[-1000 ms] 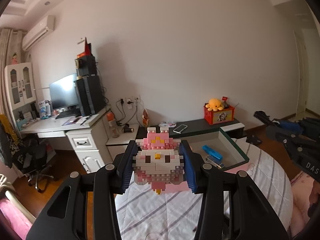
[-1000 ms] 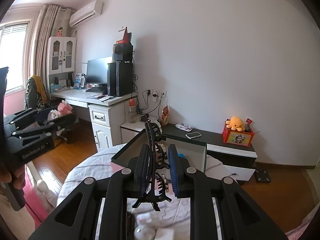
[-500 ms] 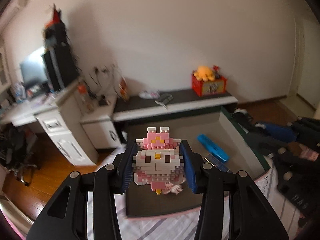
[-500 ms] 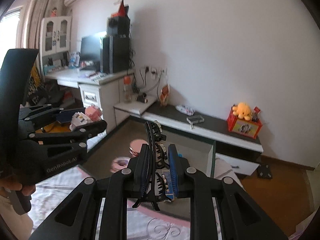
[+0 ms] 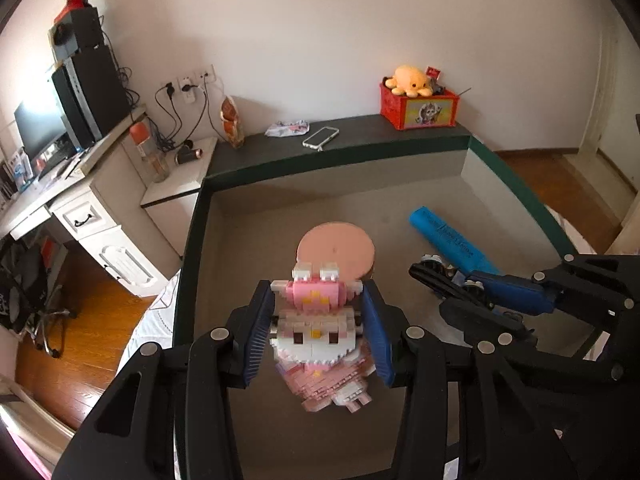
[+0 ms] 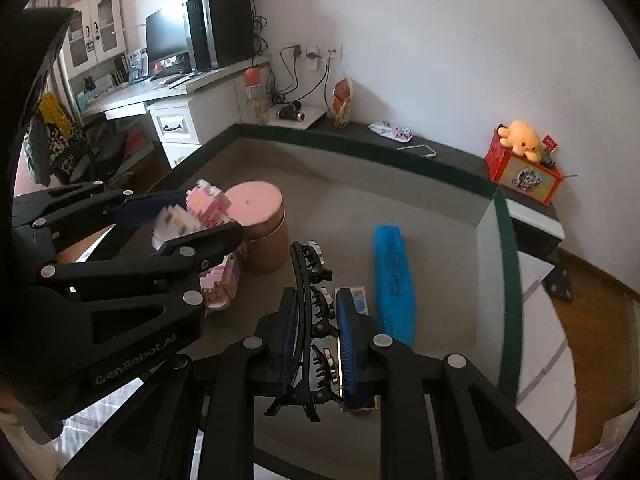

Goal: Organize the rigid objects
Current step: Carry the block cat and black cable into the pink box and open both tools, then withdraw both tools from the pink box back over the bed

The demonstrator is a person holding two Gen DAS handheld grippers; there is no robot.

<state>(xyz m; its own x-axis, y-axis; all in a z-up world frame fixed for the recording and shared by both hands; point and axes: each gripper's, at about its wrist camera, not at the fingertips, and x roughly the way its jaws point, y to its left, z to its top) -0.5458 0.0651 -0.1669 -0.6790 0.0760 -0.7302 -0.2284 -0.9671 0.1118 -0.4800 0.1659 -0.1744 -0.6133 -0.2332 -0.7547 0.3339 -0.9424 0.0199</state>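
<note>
My left gripper (image 5: 318, 312) is shut on a pink and white brick figure (image 5: 314, 330) and hangs over the inside of a green-rimmed box (image 5: 192, 240). My right gripper (image 6: 318, 300) is shut on a black hair claw clip (image 6: 308, 280), also above the box floor. From the right wrist view, the left gripper (image 6: 192, 216) with its figure (image 6: 200, 204) is to the left, close to a pink-lidded round jar (image 6: 260, 232). From the left wrist view, the right gripper (image 5: 440, 280) comes in from the right.
On the box floor lie a blue case (image 6: 394, 280), a second pink brick piece (image 6: 222, 284) beside the jar (image 5: 336, 248), and a small flat pack (image 6: 358, 296). Behind the box runs a dark shelf (image 5: 360, 136) with a phone (image 5: 320, 137) and a red toy box (image 5: 418, 108).
Both grippers have come down and forward and tipped downward, from facing the room to hanging over the inside of the box. Each keeps its grip.
</note>
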